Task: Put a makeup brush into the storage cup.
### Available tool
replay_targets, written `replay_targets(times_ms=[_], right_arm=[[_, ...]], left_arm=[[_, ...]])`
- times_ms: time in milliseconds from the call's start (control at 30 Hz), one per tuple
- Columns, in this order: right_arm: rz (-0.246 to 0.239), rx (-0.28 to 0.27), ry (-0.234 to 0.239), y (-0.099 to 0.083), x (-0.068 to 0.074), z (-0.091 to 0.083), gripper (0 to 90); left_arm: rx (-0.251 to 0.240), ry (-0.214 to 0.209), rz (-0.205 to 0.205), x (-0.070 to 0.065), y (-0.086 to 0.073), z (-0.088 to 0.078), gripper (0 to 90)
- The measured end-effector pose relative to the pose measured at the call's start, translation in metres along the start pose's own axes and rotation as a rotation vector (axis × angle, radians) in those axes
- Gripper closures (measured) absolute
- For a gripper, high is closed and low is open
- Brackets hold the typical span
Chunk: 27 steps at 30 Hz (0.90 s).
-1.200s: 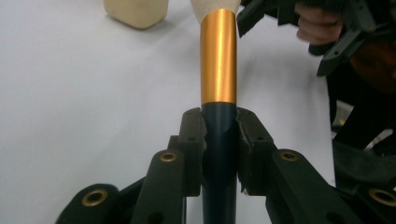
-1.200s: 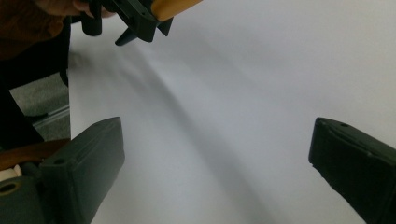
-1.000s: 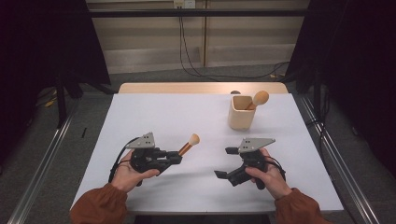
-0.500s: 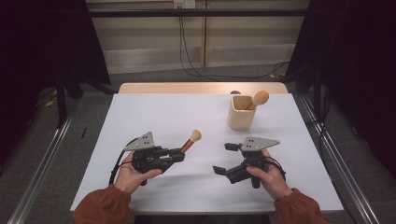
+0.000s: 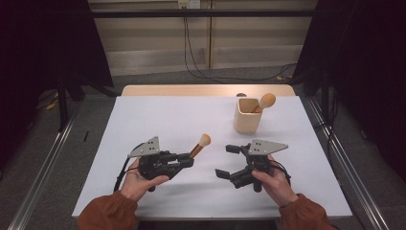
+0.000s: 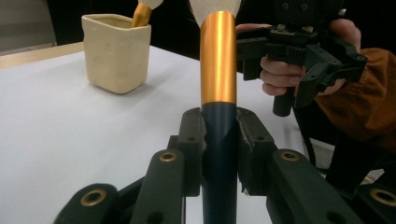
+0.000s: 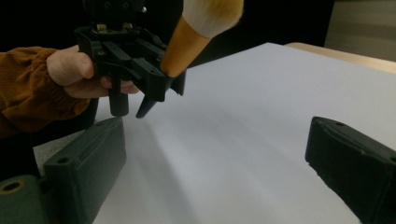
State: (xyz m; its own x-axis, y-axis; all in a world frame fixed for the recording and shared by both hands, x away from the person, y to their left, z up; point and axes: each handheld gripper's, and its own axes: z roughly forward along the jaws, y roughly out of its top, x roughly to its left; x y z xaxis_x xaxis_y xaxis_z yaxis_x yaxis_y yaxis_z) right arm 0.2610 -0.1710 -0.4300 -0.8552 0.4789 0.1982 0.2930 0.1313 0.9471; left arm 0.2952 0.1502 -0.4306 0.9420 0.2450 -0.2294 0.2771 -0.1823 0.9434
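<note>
I see a cream cup (image 5: 248,116) standing upright toward the far right of the white counter (image 5: 158,120), with a second brush (image 5: 263,102) leaning inside it, bristles up. Beyond the counter's far wooden edge, black cables (image 5: 191,57) hang down a pale wall onto grey floor (image 5: 62,158).

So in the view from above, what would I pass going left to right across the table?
The left gripper clamped on a makeup brush → the right gripper, jaws apart with nothing in them → the cream holder farther back, with a second brush standing in it.
</note>
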Motion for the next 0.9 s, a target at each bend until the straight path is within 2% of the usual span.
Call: replay_targets(times_ms=[100,300,467,633,833,900], right_arm=[[-0.007,-0.026,0.029,0.002,0.001,0.002,4.2],[0.019,-0.046,0.069,0.007,0.002,0.008,2.1],[0.024,-0.061,0.088,0.011,0.003,0.013,1.2],[0.054,-0.082,0.098,0.015,0.001,0.018,0.8],[0.070,-0.068,0.112,0.016,-0.001,0.026,11.8],[0.082,-0.073,0.128,0.016,-0.002,0.029,18.3]], left_arm=[[0.002,0.000,0.002,-0.001,0.000,0.001,74.1],[0.002,-0.006,0.006,-0.002,0.000,0.004,74.2],[-0.001,-0.008,0.007,-0.003,0.001,0.007,74.2],[-0.004,-0.019,0.014,-0.005,0.001,0.009,74.2],[-0.004,-0.014,0.022,-0.005,0.000,0.011,74.2],[-0.006,-0.017,0.021,-0.004,0.000,0.011,74.2]])
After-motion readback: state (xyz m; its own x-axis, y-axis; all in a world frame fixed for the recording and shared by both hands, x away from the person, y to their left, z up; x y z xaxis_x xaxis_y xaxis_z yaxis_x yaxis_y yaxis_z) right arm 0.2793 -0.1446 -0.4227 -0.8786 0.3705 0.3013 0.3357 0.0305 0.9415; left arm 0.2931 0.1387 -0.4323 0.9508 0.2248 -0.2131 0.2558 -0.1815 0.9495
